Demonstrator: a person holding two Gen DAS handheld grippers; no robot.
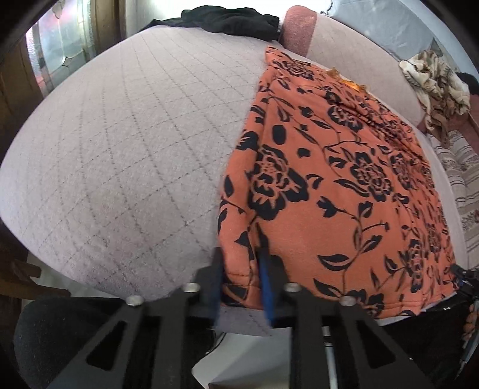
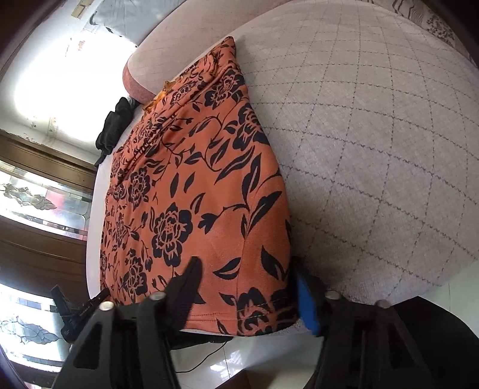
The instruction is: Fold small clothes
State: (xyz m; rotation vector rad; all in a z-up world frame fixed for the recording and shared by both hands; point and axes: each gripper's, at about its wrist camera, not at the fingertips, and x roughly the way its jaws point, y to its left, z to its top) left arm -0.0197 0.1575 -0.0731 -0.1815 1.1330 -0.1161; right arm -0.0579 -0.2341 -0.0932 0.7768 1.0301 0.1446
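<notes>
Blue pads line the fingers of both grippers, and each pair stands at the near hem of the orange floral garment (image 1: pixel 344 185). At the bottom centre of the left wrist view, the left gripper (image 1: pixel 242 269) has its jaws set narrow, with the garment's lower-left corner between them; whether the pads actually press the cloth cannot be told through the blur. In the right wrist view, the right gripper (image 2: pixel 245 284) has its jaws spread wide across the garment's (image 2: pixel 191 185) lower-right corner, one black finger lying on top of the fabric at lower centre, the blue-padded one just beside the cloth's right edge. Both tools point forward and down along the cloth from the near edge of the surface.

That garment lies flat, black roses and leaves on orange, running from the lower middle up toward the upper part of each frame. Beneath it is a pale quilted cover (image 1: pixel 119 149) stitched in a diamond grid, bare to the left in the left view. At top centre there rests a black cloth (image 1: pixel 230 21), with a rust-coloured cushion (image 1: pixel 299 30) just right of it and a crumpled beige-brown cloth (image 1: pixel 434 86) at the upper right. Dark wooden frames with patterned glass panels (image 2: pixel 45 200) fill the left edge of the right view, and glossy white floor tiles (image 2: pixel 233 362) show at bottom centre.
</notes>
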